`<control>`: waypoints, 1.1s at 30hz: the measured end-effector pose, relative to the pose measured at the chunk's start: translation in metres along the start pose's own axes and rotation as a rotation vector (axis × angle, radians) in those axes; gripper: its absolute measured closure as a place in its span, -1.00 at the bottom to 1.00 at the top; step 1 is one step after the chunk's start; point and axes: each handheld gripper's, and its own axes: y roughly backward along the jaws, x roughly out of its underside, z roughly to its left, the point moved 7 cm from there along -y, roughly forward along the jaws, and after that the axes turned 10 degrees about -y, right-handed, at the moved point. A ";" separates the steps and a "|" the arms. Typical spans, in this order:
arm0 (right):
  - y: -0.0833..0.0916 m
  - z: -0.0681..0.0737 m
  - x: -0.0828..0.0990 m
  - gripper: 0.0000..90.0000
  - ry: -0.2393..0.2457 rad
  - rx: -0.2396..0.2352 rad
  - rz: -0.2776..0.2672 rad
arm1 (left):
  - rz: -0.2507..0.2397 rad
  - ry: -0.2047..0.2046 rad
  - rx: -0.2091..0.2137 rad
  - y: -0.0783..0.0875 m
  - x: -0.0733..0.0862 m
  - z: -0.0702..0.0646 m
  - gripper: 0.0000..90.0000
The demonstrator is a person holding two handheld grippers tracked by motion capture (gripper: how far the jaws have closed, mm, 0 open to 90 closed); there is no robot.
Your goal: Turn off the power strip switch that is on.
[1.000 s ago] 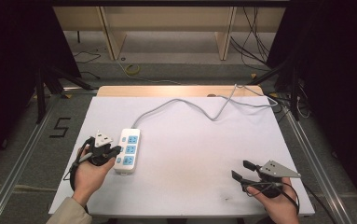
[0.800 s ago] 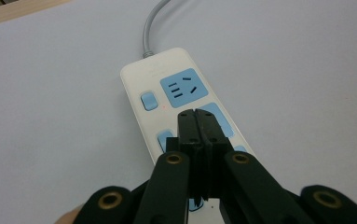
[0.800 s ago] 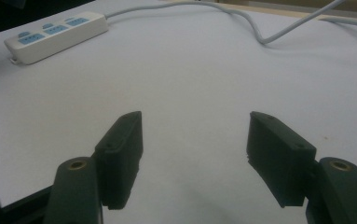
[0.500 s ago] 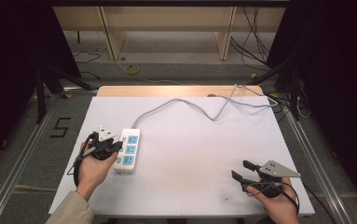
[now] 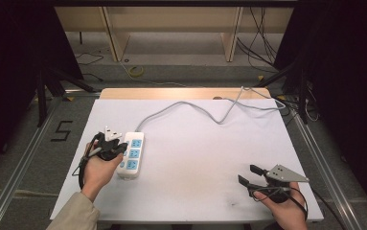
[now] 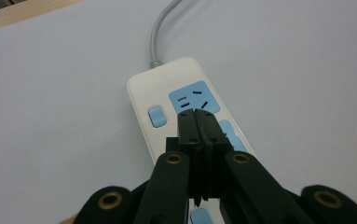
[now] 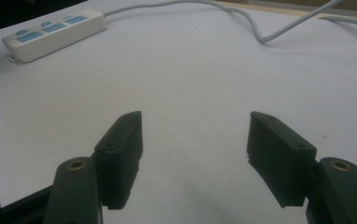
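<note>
A white power strip (image 5: 131, 154) with blue sockets lies on the left part of the white table (image 5: 195, 158). Its grey cable (image 5: 190, 106) runs to the far right edge. My left gripper (image 5: 121, 146) is shut with nothing between its jaws. In the left gripper view its tips (image 6: 197, 114) sit over the power strip (image 6: 167, 84), beside the blue switch (image 6: 156, 116); whether they touch it I cannot tell. My right gripper (image 5: 248, 175) rests open near the front right, far from the strip. Its jaws (image 7: 195, 135) stand wide over bare table, with the power strip (image 7: 55, 30) far off.
Metal rails (image 5: 23, 158) run along both sides of the table. Loose cables (image 5: 291, 103) lie at the far right corner. Wooden furniture legs (image 5: 114, 36) stand beyond the far edge. A hand-drawn number (image 5: 62, 130) marks the floor at left.
The left gripper has edged slightly forward over the power strip. The right hand has stayed in place.
</note>
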 end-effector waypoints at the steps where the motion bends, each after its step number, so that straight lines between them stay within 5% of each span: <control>1: 0.000 0.000 0.000 -0.18 0.000 0.000 0.000 | 0.000 0.000 0.000 0.000 0.000 0.000 0.99; 33: 0.000 0.000 0.000 -0.18 0.007 0.002 0.002 | 0.049 -0.006 -0.010 -0.018 -0.015 0.009 0.99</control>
